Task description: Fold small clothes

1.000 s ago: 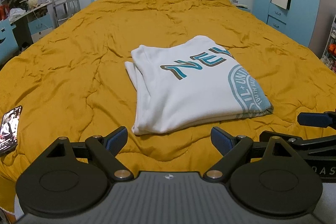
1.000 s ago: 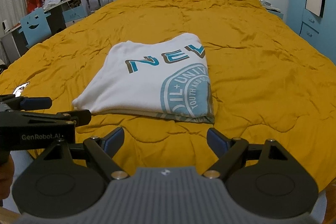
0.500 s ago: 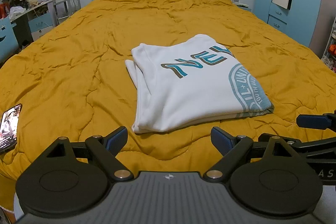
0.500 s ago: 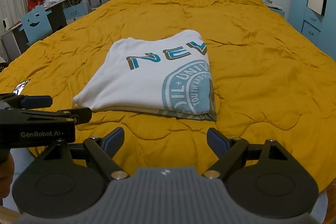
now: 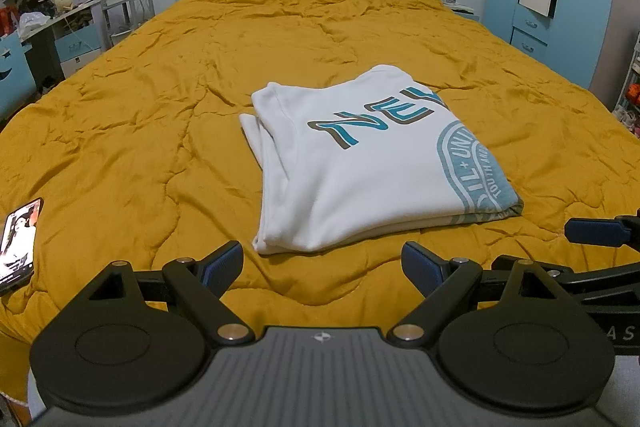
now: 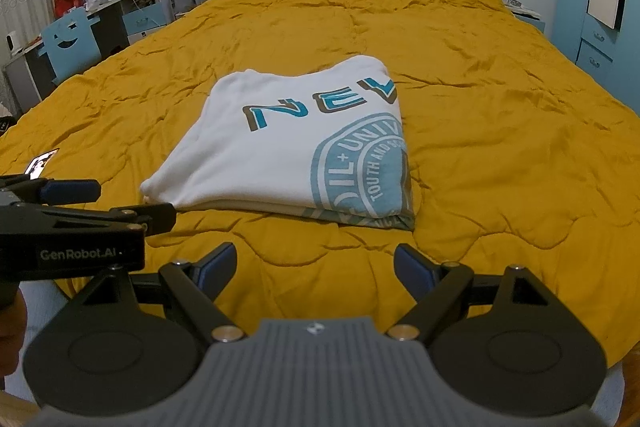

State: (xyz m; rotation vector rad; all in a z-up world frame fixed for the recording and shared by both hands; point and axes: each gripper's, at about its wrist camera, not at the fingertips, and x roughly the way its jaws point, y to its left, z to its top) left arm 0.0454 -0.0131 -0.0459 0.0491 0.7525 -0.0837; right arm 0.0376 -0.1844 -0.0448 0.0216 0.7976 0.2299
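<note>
Two grippers hang at the bottom of their frames with nothing between their fingers: the left gripper (image 5: 322, 261) has its blue pads spread wide over bare quilt, and the right gripper (image 6: 315, 261) is spread just as wide. The white shirt (image 5: 368, 171) lies in the middle of the left view, folded into a compact rectangle with stacked edges showing along its left and near sides; in the right view the shirt (image 6: 296, 151) sits centre-left, its teal print facing up. It rests on the mustard quilt (image 5: 160, 131), apart from both tools. Over the last second almost nothing has changed: the shirt keeps the same shape and the same spot, and both grippers have stayed open and back from it, with only a slight drift of the view. That stillness suggests the folding is finished or nearly so, and the hands are pausing rather than reaching for another crease. A phone (image 5: 18, 241) lies at the left edge of the left view, screen lit. The remaining judgement is whether the loose lower layers at the near edge need tidying.
</note>
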